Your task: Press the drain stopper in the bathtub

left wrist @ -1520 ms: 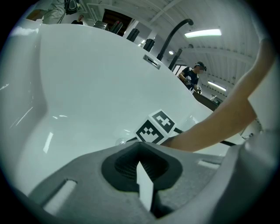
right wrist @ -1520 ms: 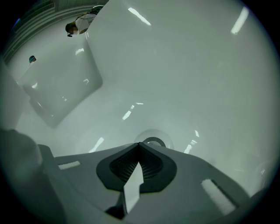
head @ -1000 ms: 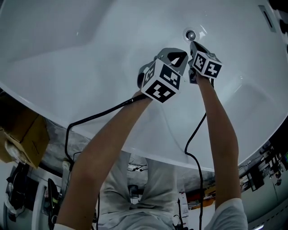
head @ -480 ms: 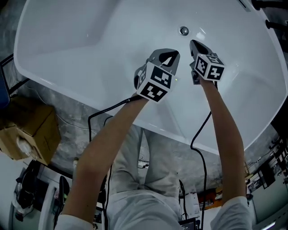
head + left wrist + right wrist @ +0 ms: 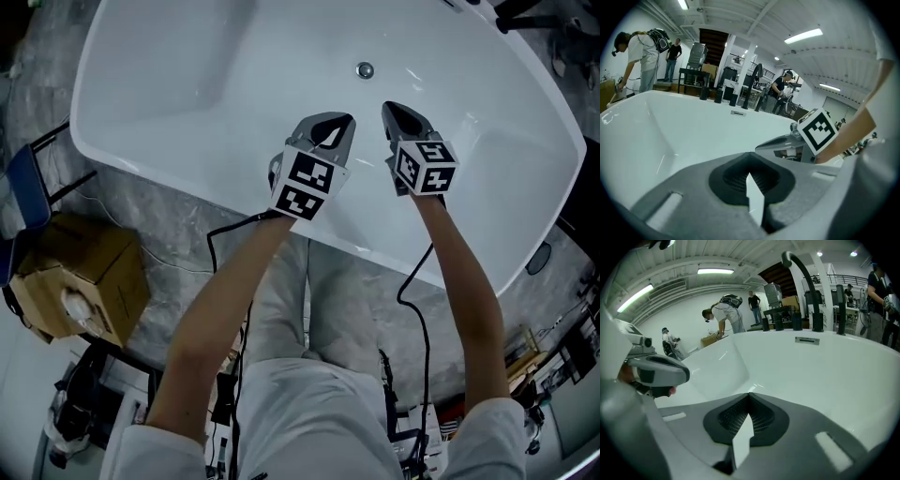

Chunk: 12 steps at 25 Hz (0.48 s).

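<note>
Left gripper [image 5: 751, 161]: jaws drawn together at the tips, only a thin slit left behind them with white tub showing through. Nothing between them.

Right gripper [image 5: 749, 397]: same condition, tips meeting, nothing held.

Head view: left gripper [image 5: 339, 120] and right gripper [image 5: 390, 107] hang side by side over the bathtub [image 5: 187, 84], near each other but apart, both noses pointing toward the top of the frame. Each gripper view catches the other gripper at its edge.

Drain stopper [image 5: 365, 69]: small round metal disc on the tub floor, upper centre of the head view. It lies above both jaw tips in the frame and between their two lines. No contact with either gripper. Being round, it has no long axis to line up with.

Judgement: the right gripper's tip looks slightly nearer the stopper than the left's, with the stopper up and a little left of that tip, so the right is the better placed to press.

Neither gripper view shows the stopper. Both look across at the far tub wall and its overflow plate [image 5: 806, 340], so the noses appear aimed above the drain. Judgement: pressing calls for moving forward and tipping the closed tips down onto the disc.
</note>
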### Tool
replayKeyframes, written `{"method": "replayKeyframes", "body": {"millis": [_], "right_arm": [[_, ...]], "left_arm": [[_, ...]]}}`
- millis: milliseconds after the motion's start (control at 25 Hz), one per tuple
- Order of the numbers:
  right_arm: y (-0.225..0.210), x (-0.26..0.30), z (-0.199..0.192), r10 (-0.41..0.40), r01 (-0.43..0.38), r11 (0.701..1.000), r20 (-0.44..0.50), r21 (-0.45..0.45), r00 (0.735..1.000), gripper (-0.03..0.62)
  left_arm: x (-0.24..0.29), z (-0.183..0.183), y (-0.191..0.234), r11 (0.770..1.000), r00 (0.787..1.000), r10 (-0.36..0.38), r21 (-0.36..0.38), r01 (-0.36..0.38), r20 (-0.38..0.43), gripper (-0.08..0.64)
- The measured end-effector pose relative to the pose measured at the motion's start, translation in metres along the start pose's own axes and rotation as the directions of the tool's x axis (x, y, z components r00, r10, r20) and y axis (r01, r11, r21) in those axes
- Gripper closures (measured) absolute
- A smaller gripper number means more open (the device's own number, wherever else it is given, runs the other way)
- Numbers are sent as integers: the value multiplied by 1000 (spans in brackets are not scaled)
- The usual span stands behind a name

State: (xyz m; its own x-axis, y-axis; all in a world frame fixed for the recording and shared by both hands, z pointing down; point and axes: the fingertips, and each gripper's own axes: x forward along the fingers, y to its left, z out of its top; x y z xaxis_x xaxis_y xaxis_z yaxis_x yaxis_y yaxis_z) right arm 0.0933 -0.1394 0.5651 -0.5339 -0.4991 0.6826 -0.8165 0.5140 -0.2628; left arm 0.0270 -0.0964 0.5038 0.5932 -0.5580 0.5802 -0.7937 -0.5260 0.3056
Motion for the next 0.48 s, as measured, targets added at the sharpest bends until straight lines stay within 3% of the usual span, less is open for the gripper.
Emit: {"method": "replayKeyframes", "body": {"millis": [480], "right_arm": [[36,-128,71,38,-36,999,133,-15,990,591]], "left_arm": [[-58,72,-69,1000,999,-27,13,27,43,560]]}}
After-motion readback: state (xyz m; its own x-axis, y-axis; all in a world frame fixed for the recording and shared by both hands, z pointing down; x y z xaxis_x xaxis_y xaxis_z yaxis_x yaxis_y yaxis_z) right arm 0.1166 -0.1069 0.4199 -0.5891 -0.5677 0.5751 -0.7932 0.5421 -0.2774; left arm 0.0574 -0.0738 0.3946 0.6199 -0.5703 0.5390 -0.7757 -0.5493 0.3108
